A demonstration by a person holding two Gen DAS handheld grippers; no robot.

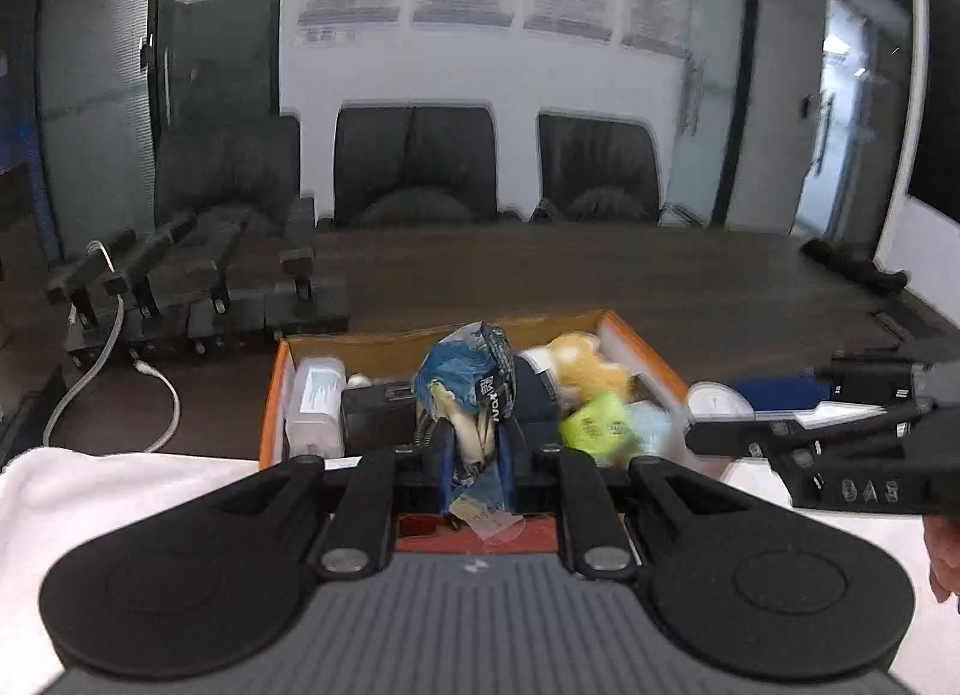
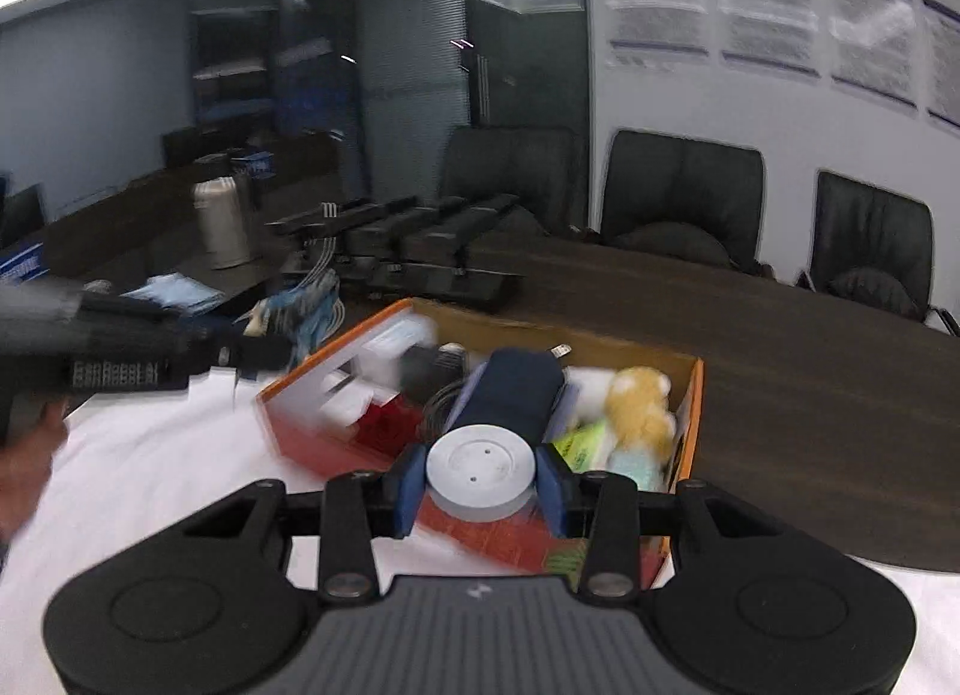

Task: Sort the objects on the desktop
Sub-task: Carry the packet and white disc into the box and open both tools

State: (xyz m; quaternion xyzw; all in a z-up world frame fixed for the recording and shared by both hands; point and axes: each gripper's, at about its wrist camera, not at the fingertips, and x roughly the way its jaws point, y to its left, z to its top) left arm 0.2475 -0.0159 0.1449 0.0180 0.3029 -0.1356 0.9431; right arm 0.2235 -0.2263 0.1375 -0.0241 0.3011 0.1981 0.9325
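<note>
My left gripper [image 1: 474, 455] is shut on a crumpled blue snack packet [image 1: 468, 383] and holds it above the near edge of an orange cardboard box [image 1: 273, 395]. My right gripper [image 2: 480, 491] is shut on a white round disc [image 2: 480, 470] and holds it over the box's near side [image 2: 696, 395]. The box holds a yellow plush toy [image 2: 639, 404], a green packet [image 1: 594, 425], a dark blue pouch [image 2: 510, 389], white bottles [image 1: 315, 401] and a red item [image 2: 384, 422]. The right gripper shows at the right of the left wrist view [image 1: 696, 437].
The box stands at the edge of a white cloth [image 1: 120, 491] on a dark wooden table [image 1: 600, 275]. Black charging docks [image 1: 198, 287] with a white cable [image 1: 108, 371] stand at the back left. Black office chairs [image 1: 414, 161] line the far side.
</note>
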